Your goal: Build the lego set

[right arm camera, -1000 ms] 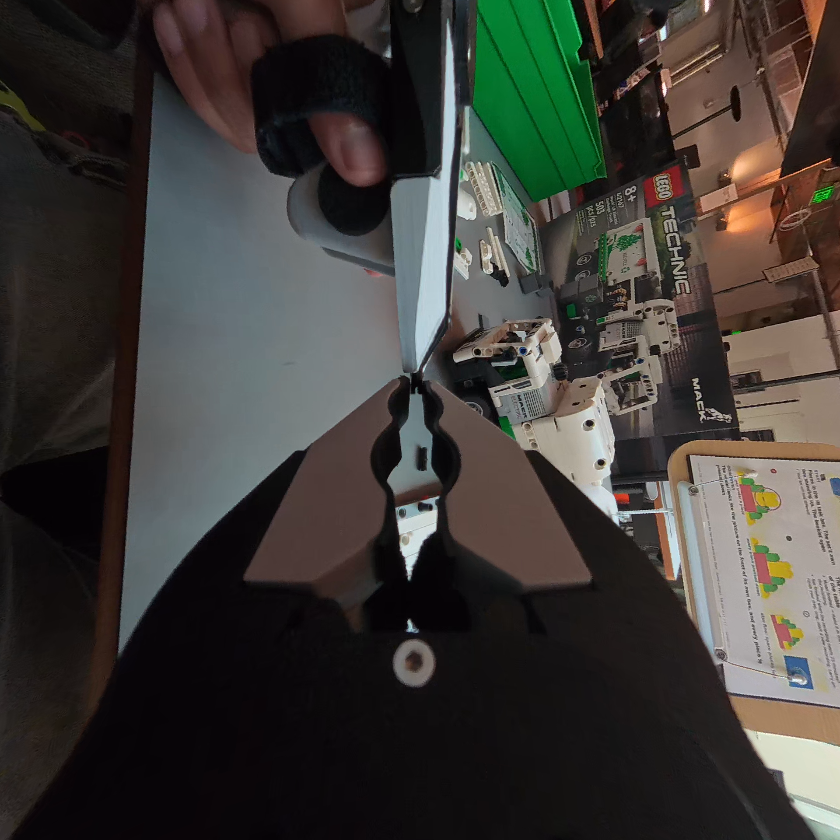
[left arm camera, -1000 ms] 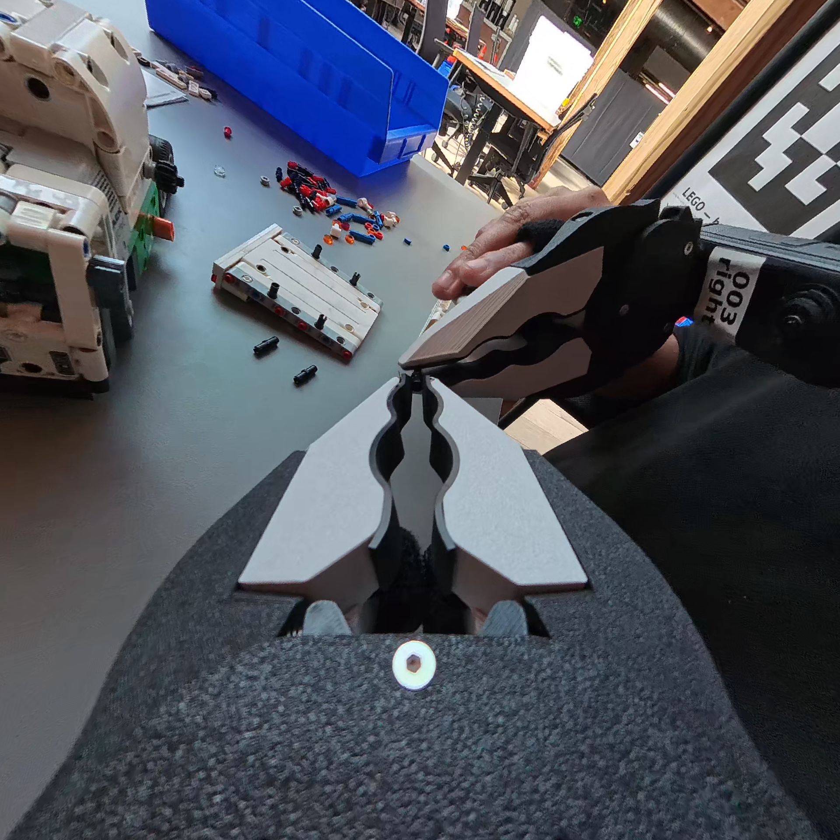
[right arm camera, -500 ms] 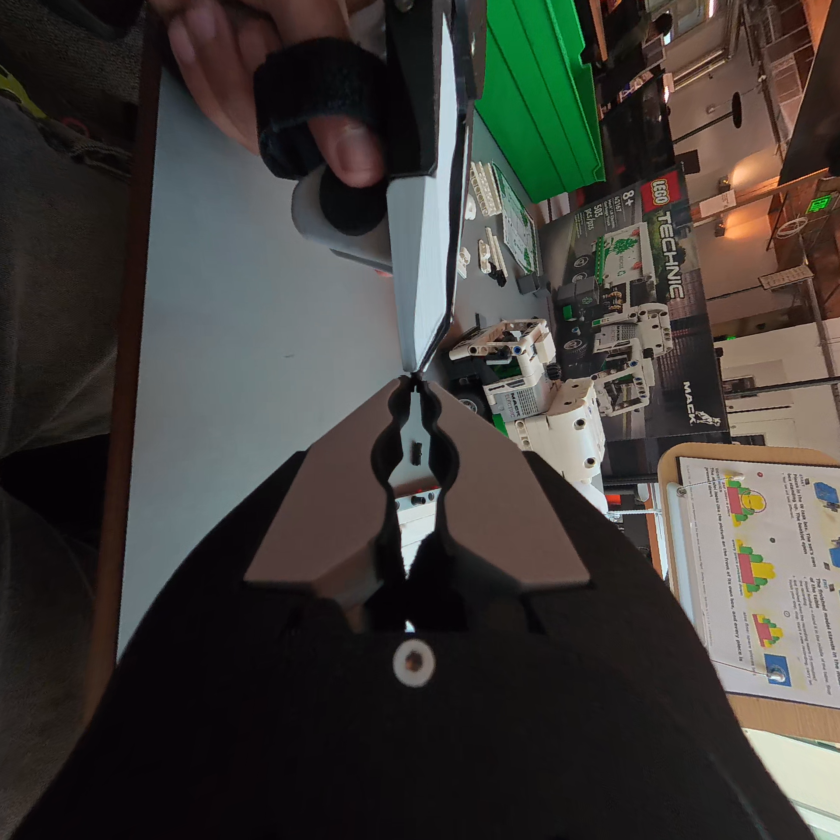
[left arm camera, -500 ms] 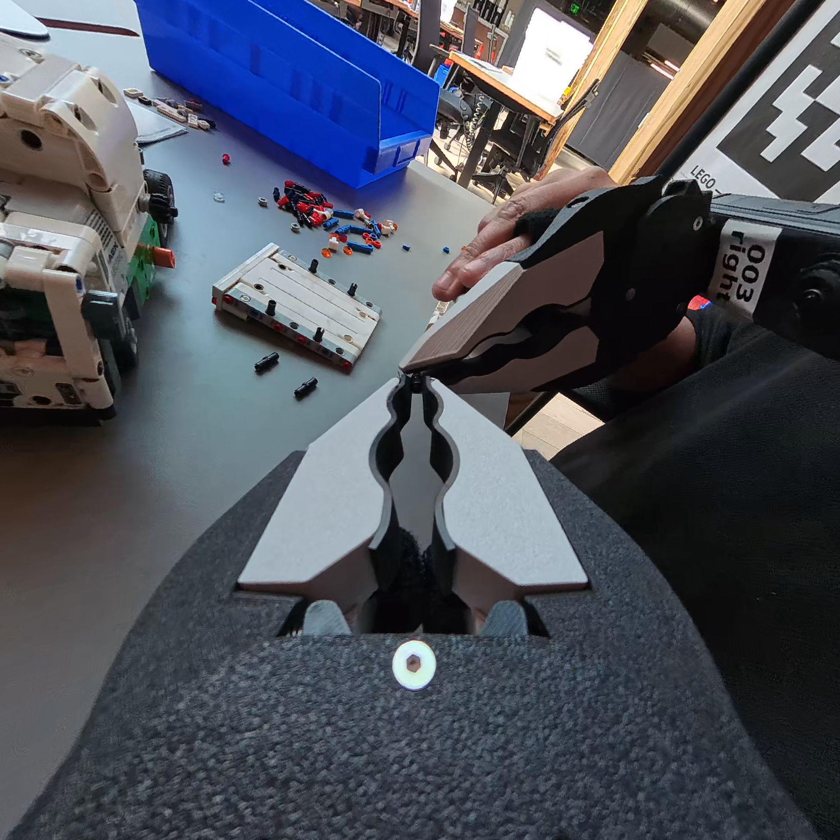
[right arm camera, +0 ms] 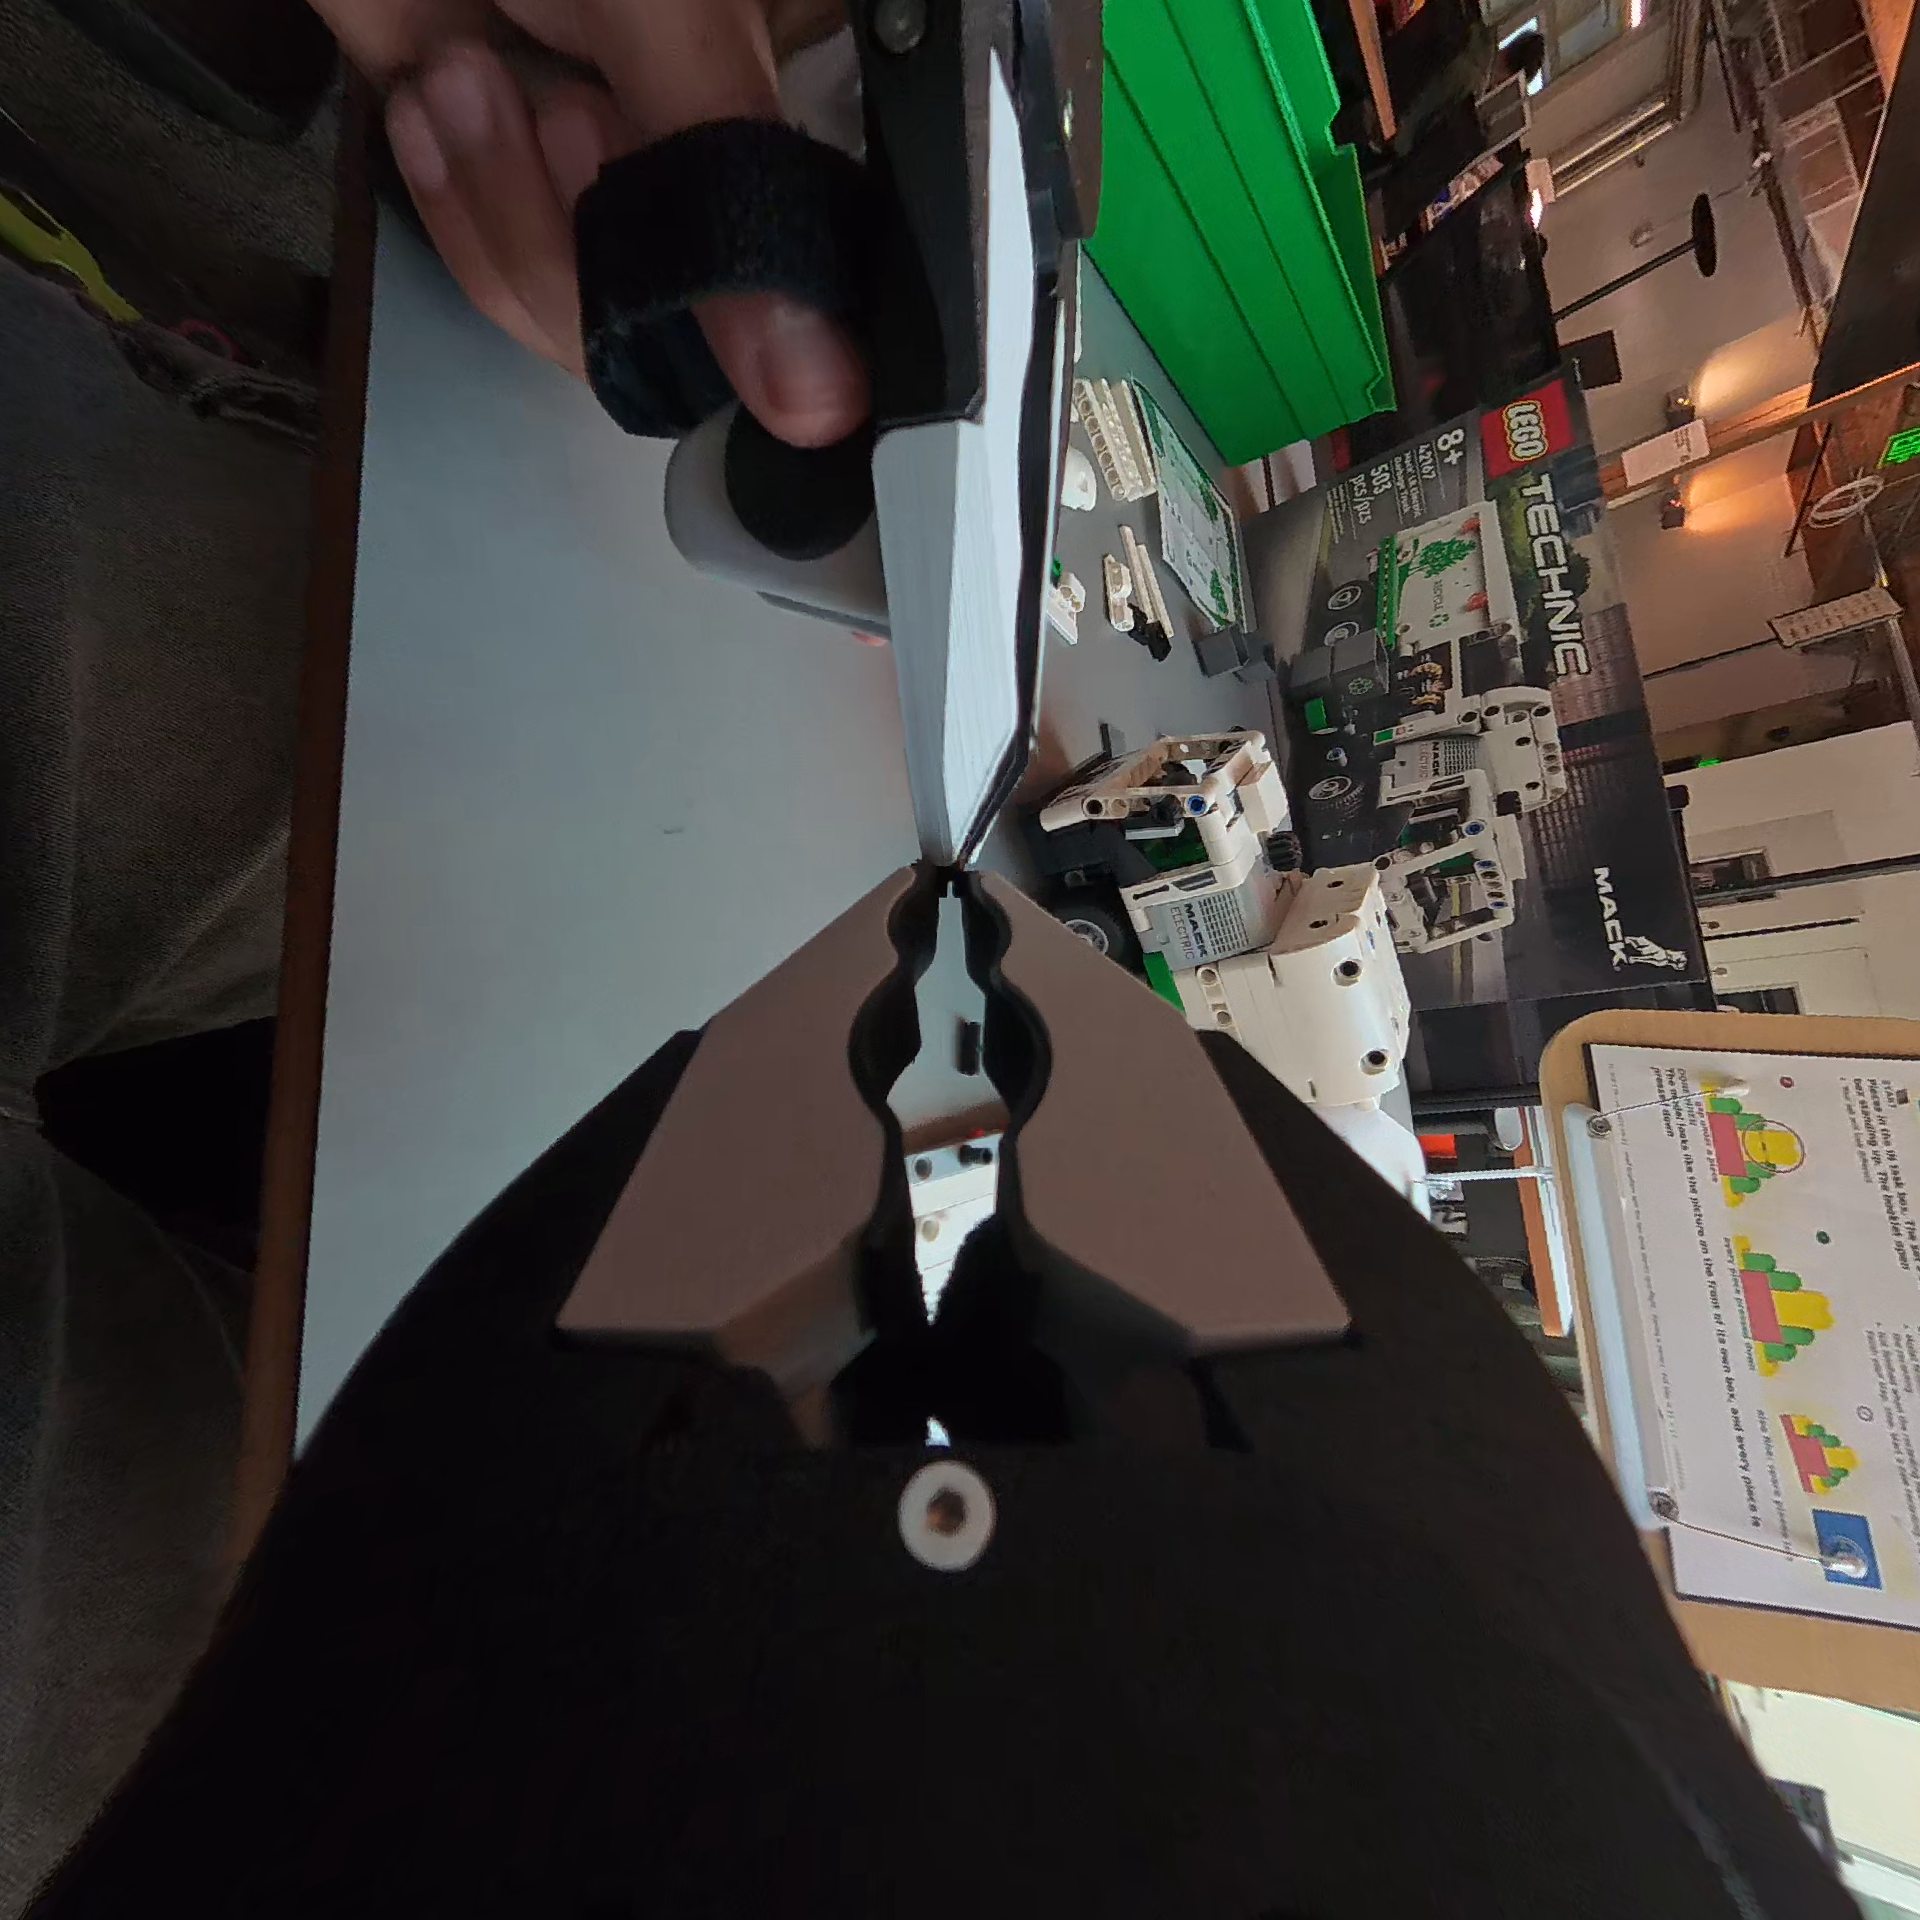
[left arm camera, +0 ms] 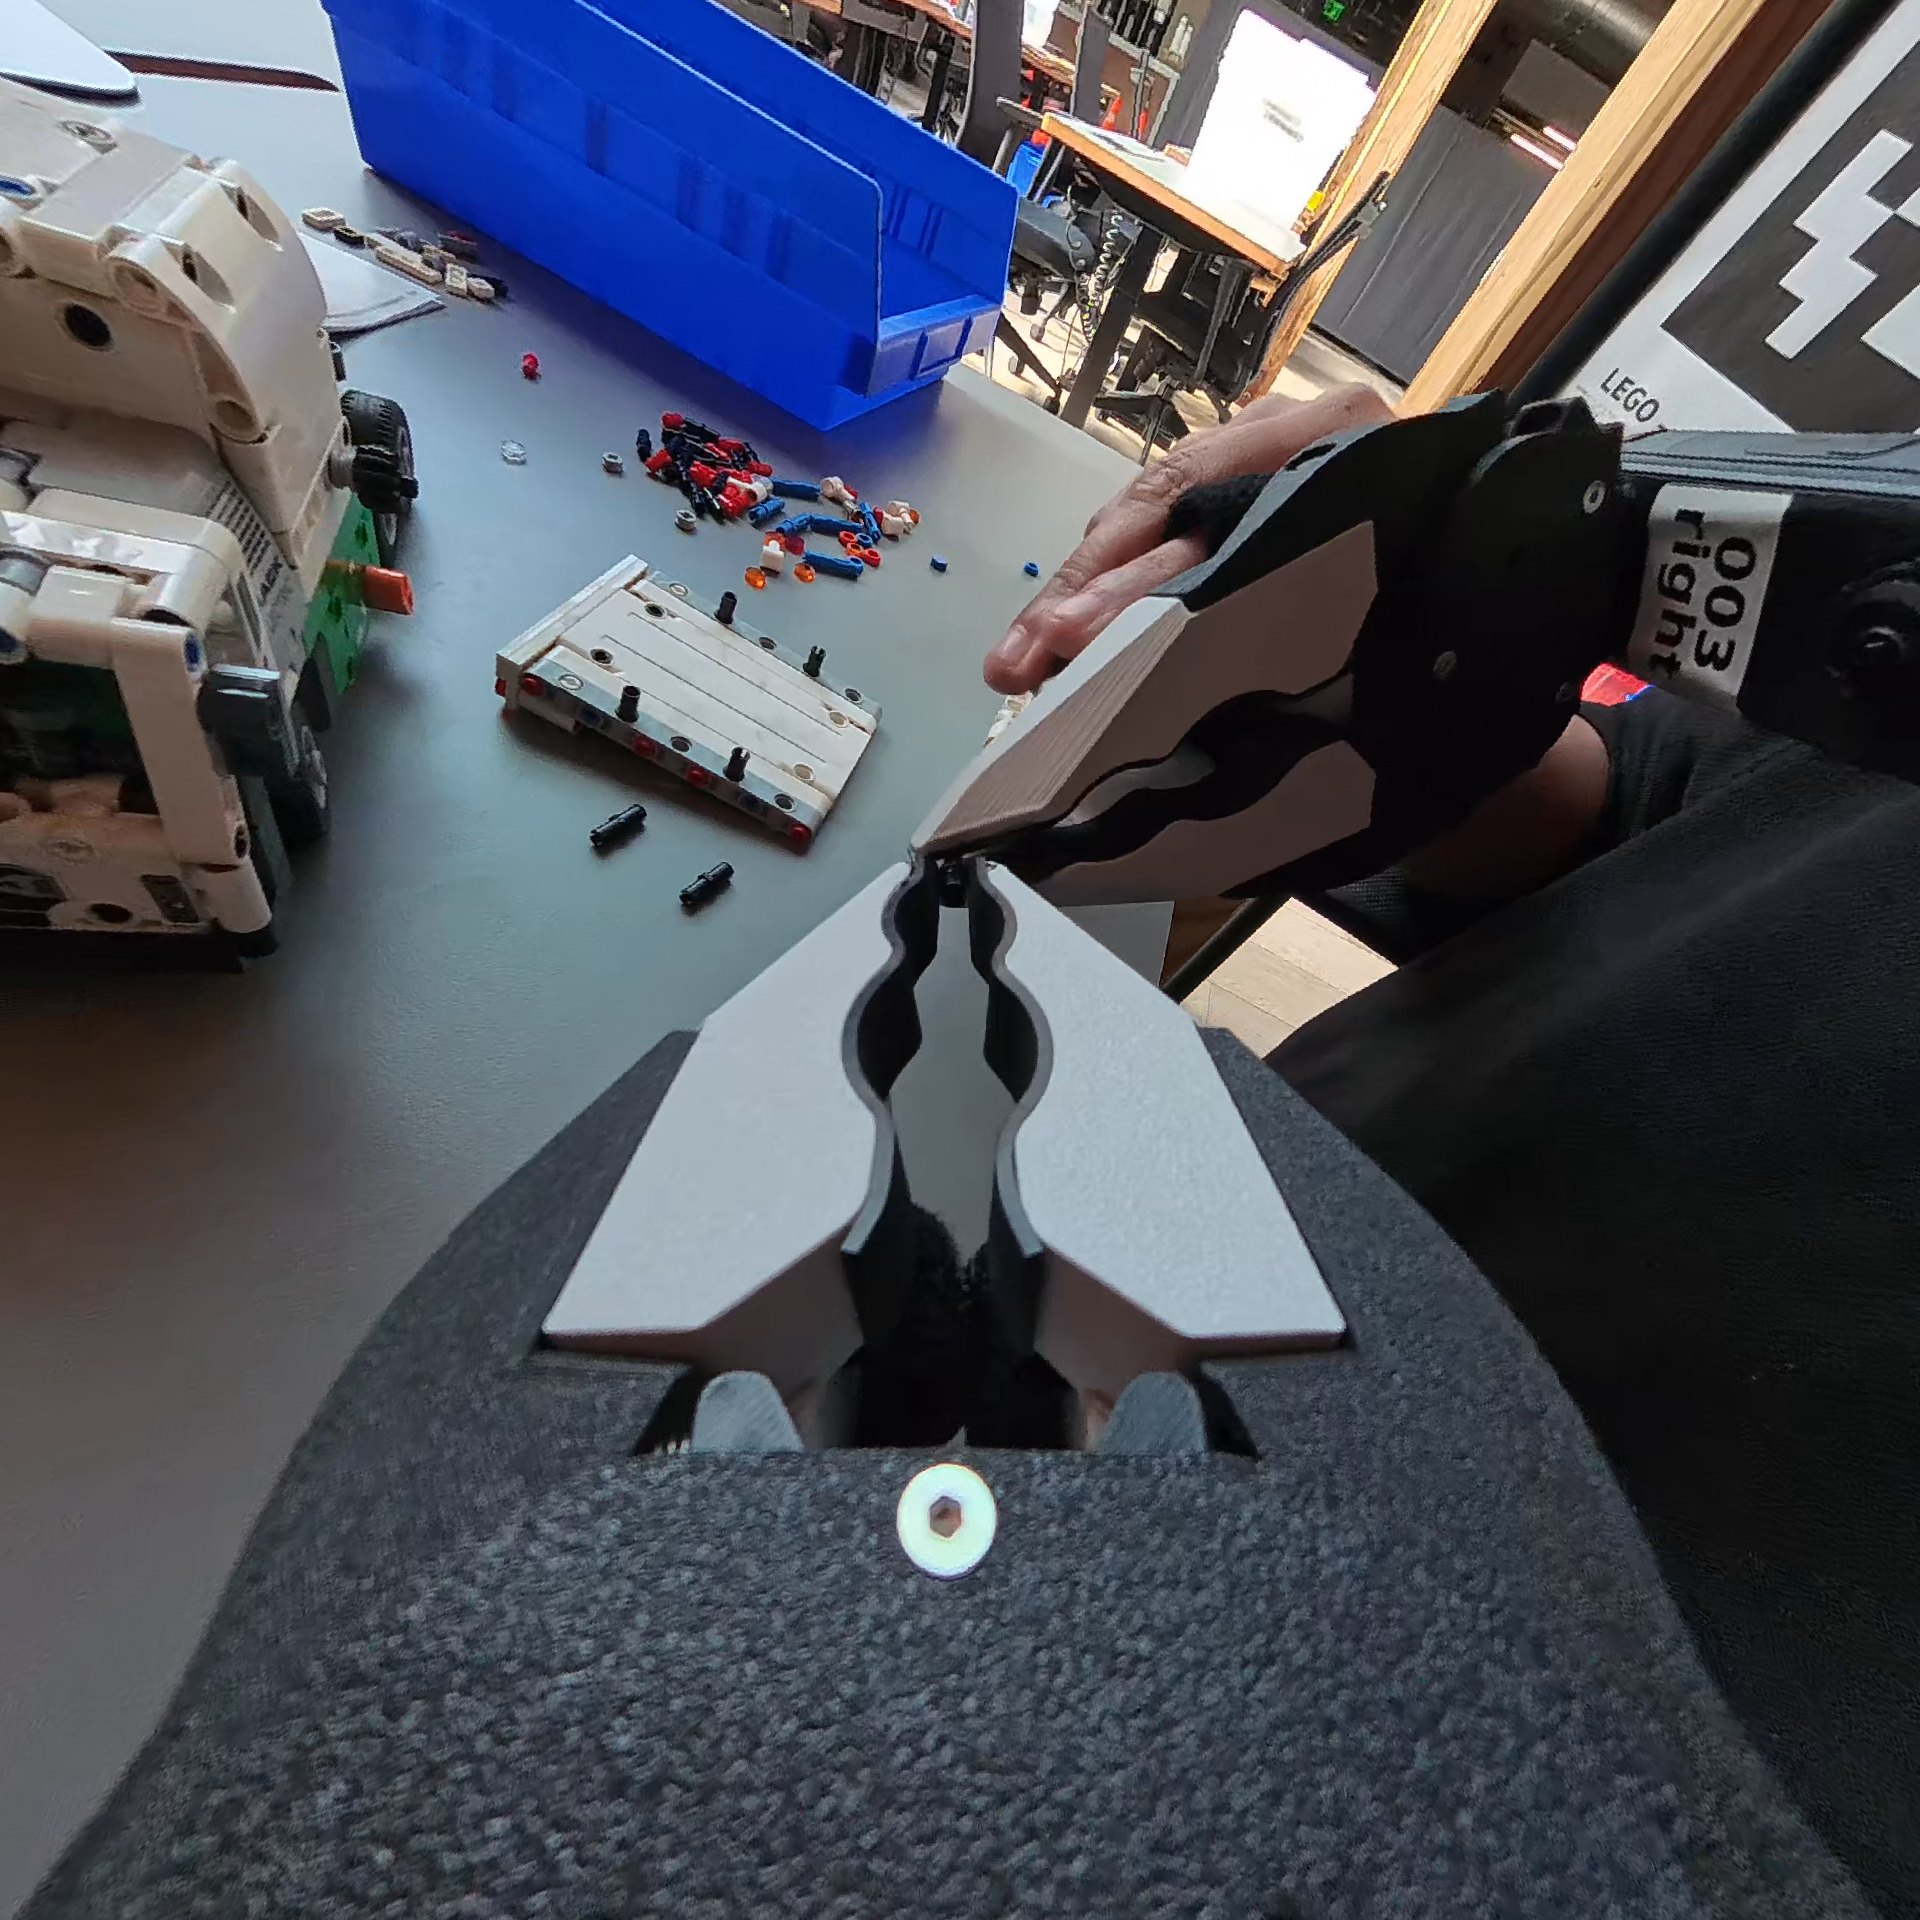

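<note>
The left gripper [left arm camera: 950,881] and right gripper [right arm camera: 943,883] meet tip to tip above the counter's [left arm camera: 312,1091] near edge. Both pairs of fingers pinch one small black pin [left arm camera: 951,883]. A white toy truck [left arm camera: 156,540] stands toward the far left.

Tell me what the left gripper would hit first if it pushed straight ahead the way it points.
Almost at once, the right gripper: its closed fingers cross right at the tips of the left gripper, with a small black piece between them. They look touching already.

wooden post [left arm camera: 1444,197] | desks, office chairs [left arm camera: 1060,249] | bright daylight
</note>
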